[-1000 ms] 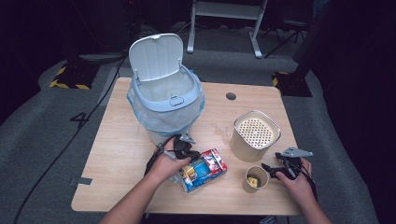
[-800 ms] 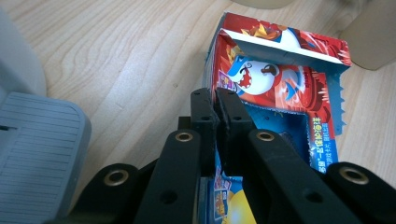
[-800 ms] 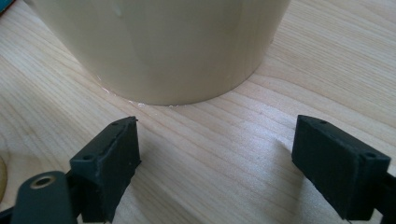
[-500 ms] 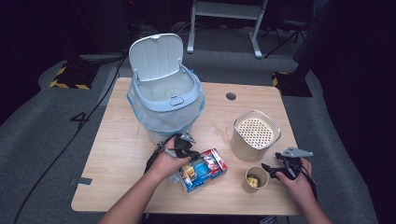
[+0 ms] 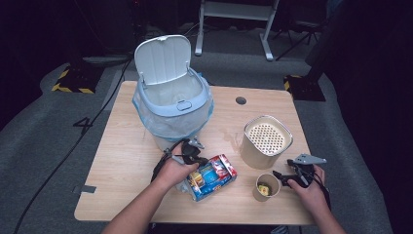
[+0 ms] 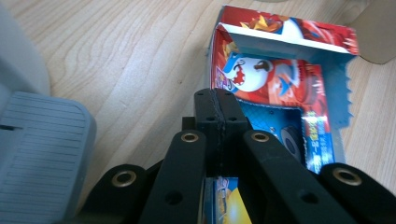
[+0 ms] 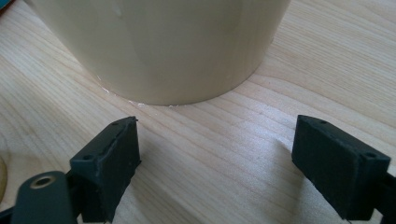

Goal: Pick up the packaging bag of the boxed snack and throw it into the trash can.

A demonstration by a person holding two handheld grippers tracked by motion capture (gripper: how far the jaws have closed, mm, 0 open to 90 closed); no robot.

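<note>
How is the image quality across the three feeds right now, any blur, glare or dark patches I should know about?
High view: the table is evenly lit, the room behind it nearly black, detail soft. Left gripper view: the colourful box is fairly sharp, but the shut left tongs close to the lens are blurred. Right gripper view: bright, no glare; the beige container looks soft, with shadows under the open right tongs.

In the left gripper view we lose the near end of the snack box [image 6: 280, 88] under the black jaws, pressed together over it, and we cannot tell whether any of its card is pinched between the pads. The grey pedal [image 6: 44, 154] of the bin runs off the left and bottom edges. In the right gripper view the cream container [image 7: 163, 46] is cut off by the top edge, so we see neither its rim nor its contents.
</note>
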